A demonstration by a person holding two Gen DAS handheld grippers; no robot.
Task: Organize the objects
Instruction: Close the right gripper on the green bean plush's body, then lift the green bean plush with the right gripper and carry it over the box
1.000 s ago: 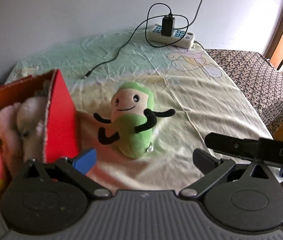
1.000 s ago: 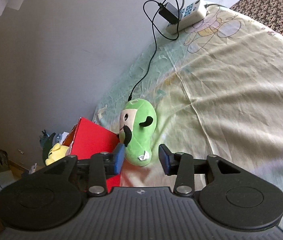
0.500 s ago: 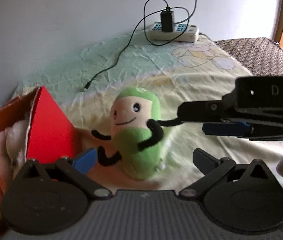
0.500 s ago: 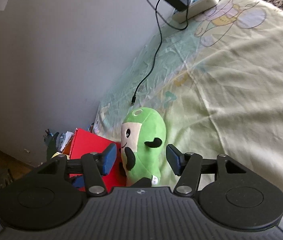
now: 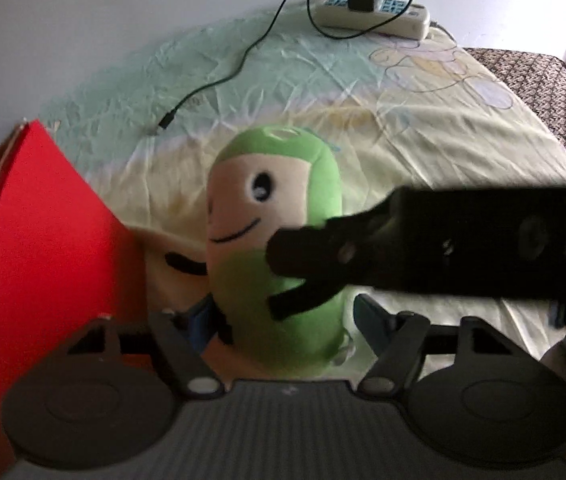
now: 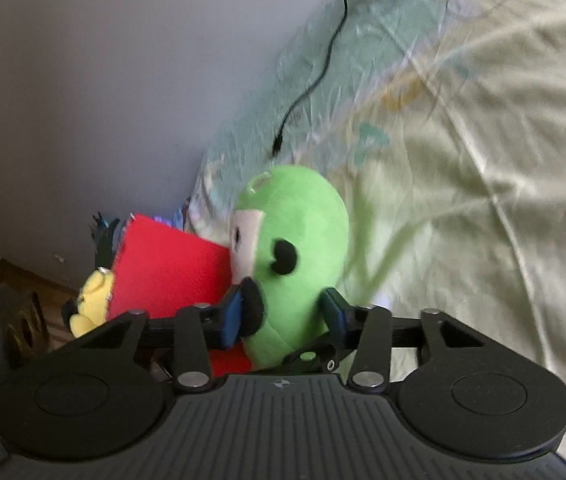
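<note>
Standing upright on the pale yellow-green printed bedsheet (image 5: 463,148), near its left edge, the green capsule-shaped plush toy with a cream face and black limbs (image 5: 279,240) has its long axis vertical and sits just beside the red cardboard box (image 5: 43,240). The right gripper (image 6: 283,314) is the nearer one: the toy's lower body lies between its blue-padded jaws, which are closing, and the pads appear to touch the plush on both sides, one over a black arm. The left gripper (image 5: 283,320) reaches from the toy's front, its jaws also closing around the base but seemingly not yet pressing. The coming lift probably turns on the box lying directly to the toy's side. Motion blur softens the contact points, the box's contents are mostly cut off apart from a yellow plush (image 6: 91,304), and the right gripper's dark body hides the toy's right side in the left wrist view
</note>
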